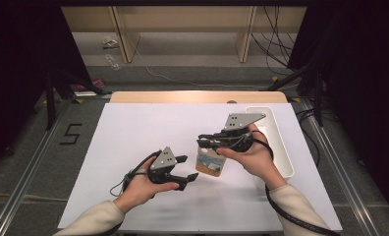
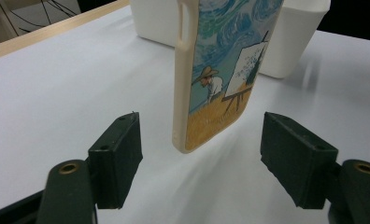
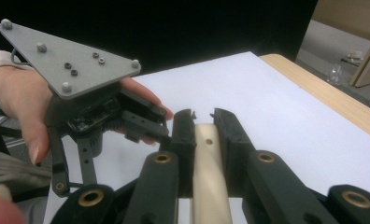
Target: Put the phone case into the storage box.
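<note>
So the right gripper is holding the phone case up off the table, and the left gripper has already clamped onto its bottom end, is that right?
Not quite. The right gripper does hold the phone case above the table, but the left gripper has not clamped it. In the left gripper view its jaws stand apart on either side of the case's lower end, touching nothing.

One phone case, one white bin, two hand-held grippers: left, right.
</note>
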`<state>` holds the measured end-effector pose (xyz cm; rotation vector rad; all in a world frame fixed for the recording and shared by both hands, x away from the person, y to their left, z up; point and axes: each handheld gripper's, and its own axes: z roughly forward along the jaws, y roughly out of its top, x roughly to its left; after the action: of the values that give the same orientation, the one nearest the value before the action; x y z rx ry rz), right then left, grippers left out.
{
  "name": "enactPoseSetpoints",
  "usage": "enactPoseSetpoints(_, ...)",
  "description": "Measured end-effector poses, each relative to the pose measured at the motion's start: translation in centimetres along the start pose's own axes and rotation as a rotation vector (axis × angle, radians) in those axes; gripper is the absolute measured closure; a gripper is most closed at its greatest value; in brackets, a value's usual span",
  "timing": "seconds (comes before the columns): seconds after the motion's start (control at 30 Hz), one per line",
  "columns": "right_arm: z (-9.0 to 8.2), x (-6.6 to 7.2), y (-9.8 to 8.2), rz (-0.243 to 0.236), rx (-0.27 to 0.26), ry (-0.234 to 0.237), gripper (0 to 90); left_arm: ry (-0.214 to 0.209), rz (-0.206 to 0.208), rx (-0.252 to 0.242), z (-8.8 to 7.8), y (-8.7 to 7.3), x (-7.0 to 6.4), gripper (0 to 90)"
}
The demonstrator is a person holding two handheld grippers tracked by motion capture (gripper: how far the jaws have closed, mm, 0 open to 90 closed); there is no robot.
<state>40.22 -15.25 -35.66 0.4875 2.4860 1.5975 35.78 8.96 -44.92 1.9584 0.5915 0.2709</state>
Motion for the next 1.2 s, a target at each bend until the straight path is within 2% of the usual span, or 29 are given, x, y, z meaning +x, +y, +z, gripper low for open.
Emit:
enactPoseSetpoints(0.57, 0.4, 0.4, 0.2, -0.007, 0.008, 0.032, 79.8, -0.061, 0.025, 0.003, 1.5, 0.3, 0.5, 33.0)
enactPoseSetpoints(0.83, 0.5, 0.6, 0.2, -0.006, 0.008, 0.046, 79.8, -0.115, 0.034, 0.007, 2.1, 0.2, 0.3, 43.8)
enactPoseSetpoints(0.9, 0.6, 0.6, 0.2, -0.009, 0.012, 0.048, 79.8, -0.114, 0.043, 0.010, 2.2, 0.2, 0.3, 45.6)
enactPoseSetpoints(1.1, 0.6, 0.6, 0.1, -0.003, 0.009, 0.054, 79.8, -0.095, 0.038, 0.008, 1.9, 0.2, 0.7, 61.7)
enactPoseSetpoints(1.2, 0.6, 0.6, 0.1, 0.003, 0.003, 0.059, 79.8, -0.094, 0.042, 0.013, 1.8, 0.3, 0.8, 66.3)
